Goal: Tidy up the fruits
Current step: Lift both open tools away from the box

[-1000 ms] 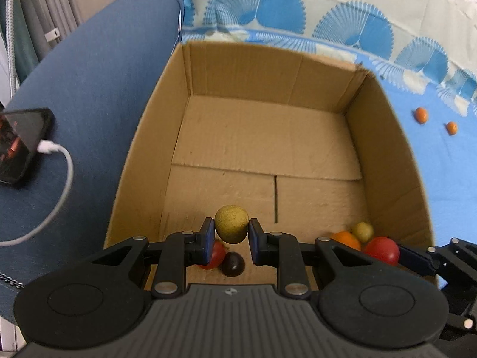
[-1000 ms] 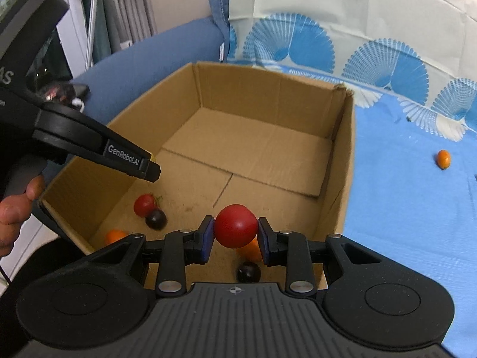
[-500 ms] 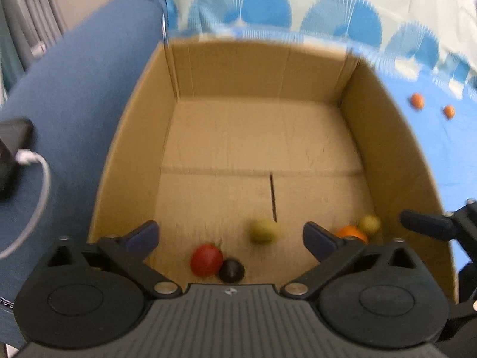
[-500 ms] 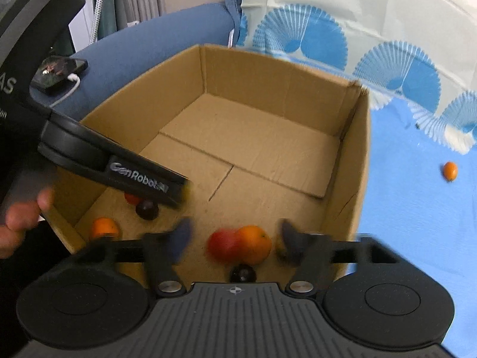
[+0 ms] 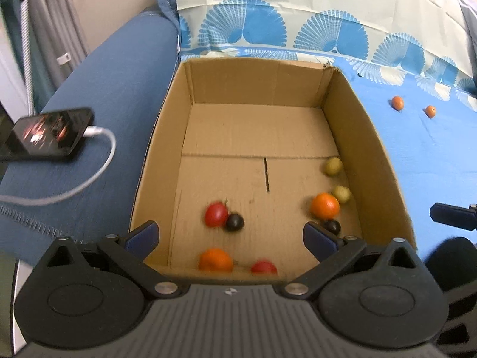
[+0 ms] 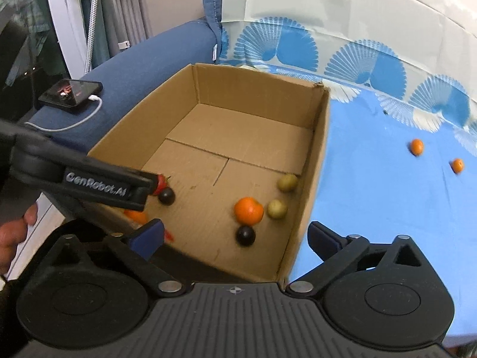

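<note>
Grippers both mine, hovering over near edge of cardboard box [image 5: 161, 137]. Left gripper [image 5: 231, 237] spread wide, nothing between pads. Right gripper [image 6: 235, 235] jaws opening, nothing gripped, straddling box's right wall. Fruit on box floor: orange [image 5: 215, 260] and red tomato [image 5: 263, 267] at 6 o'clock by near wall; red tomato [image 5: 216, 214] touching dark plum [image 5: 234, 222] at 7; orange [image 5: 325, 205], dark plum [image 5: 332, 226], two yellow-green fruits [image 5: 334, 166] at 4, along right wall. Farther, 2 o'clock: two small oranges [image 5: 397, 102] on blue cloth [image 5: 417, 155]. At 9: phone [image 5: 44, 134] on sofa arm.
</note>
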Motion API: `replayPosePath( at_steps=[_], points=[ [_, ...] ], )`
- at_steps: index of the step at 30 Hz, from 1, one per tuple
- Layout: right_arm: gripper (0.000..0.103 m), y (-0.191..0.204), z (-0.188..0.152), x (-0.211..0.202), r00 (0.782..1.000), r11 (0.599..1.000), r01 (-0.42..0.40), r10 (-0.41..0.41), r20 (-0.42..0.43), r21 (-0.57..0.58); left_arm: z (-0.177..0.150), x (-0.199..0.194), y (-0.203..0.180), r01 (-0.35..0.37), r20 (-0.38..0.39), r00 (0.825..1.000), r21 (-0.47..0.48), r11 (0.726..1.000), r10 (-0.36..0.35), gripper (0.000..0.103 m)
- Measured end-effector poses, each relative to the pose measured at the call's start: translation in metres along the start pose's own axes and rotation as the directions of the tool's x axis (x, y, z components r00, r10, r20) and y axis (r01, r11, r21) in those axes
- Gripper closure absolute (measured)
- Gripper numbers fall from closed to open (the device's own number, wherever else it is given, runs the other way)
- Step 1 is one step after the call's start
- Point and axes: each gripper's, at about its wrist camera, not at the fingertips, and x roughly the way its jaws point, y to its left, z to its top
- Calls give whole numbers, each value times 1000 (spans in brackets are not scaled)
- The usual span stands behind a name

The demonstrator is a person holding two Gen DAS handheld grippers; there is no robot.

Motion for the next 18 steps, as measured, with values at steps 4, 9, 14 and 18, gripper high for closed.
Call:
replayPosePath(
  at_steps=[4,9,14,18],
  points=[
    [1,8,-7,-25,999,1000,17,-17,32,2,-15,-23,3,4,11,1000,-18,1000,-4,0],
    [1,17,-17,-57,995,999,38,-36,91,-17,-32,-48,4,4,45,999,-19,1000,-3,0],
    [1,21,-24,-83,987,998,59,-55,150,-19,-43,-75,2,2,101,995,-25,1000,1,0],
    [1,23,-29,-99,980,997,68,-63,187,-19,-50,-89,-2,-3,124,992,-24,1000,6,0]
  ],
)
